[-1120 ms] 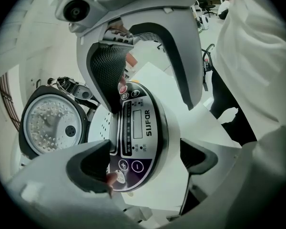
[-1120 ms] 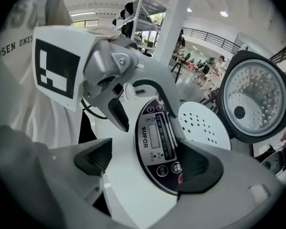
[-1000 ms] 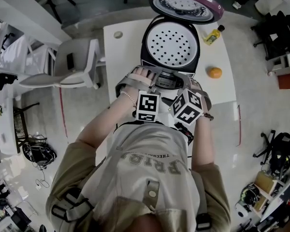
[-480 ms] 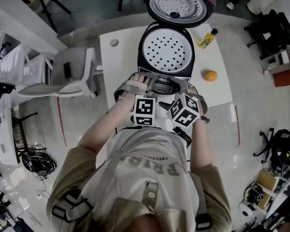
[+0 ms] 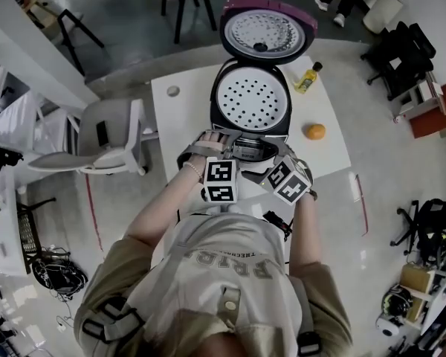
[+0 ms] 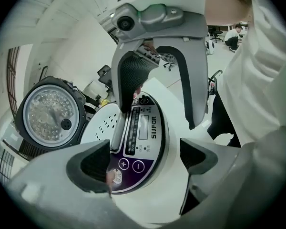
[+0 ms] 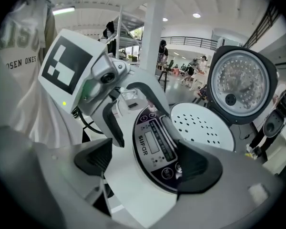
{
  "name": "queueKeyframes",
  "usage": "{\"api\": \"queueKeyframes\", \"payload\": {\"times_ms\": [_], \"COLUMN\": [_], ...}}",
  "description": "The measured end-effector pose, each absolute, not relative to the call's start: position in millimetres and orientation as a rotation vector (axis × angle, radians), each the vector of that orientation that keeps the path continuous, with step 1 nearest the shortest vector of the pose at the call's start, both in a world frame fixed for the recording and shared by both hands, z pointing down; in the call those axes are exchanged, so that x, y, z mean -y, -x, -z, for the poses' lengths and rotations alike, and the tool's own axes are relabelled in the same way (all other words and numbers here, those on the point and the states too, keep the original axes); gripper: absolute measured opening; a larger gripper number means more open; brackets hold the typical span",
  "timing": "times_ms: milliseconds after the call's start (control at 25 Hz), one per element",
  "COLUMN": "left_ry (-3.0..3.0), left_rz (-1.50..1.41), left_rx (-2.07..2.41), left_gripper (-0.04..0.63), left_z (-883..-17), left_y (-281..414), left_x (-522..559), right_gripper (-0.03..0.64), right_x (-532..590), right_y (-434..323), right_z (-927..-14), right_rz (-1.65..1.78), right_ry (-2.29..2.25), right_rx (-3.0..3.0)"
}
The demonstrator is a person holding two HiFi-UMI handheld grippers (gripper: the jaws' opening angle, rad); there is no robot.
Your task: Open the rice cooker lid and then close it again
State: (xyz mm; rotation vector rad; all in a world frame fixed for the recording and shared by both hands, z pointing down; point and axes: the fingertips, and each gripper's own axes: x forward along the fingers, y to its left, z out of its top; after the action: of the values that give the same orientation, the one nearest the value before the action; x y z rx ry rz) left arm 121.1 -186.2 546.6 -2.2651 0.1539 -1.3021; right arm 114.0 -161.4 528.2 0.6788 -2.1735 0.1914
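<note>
Cooker (image 5: 251, 103) at middle of tabletop (image 5: 186, 114), reaching from near edge almost to far edge. Lid (image 5: 267, 32) standing fully open above far edge. Left gripper (image 6: 145, 159) and right gripper (image 7: 145, 163) both wide, pinching nothing, with only front panel (image 6: 140, 142) between jaws.

Likely to slam if pushed down too fast from such height. May also slide toward far edge, with nothing steadying the body.

Tabletop white, smooth, probably slippery. White chair (image 5: 104, 129) beside left edge. Orange (image 5: 315, 131) near right edge, bottle (image 5: 307, 78) by far right corner. Pale floor (image 5: 401, 177) around, open workshop.
</note>
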Motion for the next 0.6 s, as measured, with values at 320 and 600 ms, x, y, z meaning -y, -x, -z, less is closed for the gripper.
{"api": "queueKeyframes", "payload": {"times_ms": [320,600], "left_ry": [2.490,2.580], "left_rz": [1.162,1.061], "left_rx": [-0.232,-0.308], "left_gripper": [0.472,0.472], "left_z": [-517,-493], "left_y": [-104,-82], "left_x": [196,215], "right_gripper": [0.419,0.419], "right_x": [167,173], "right_y": [-124,-138], "right_z": [-504,-471], "right_rz": [-0.211,-0.202], "right_ry": [-0.923,-1.148], "right_rx": [2.265,2.314]}}
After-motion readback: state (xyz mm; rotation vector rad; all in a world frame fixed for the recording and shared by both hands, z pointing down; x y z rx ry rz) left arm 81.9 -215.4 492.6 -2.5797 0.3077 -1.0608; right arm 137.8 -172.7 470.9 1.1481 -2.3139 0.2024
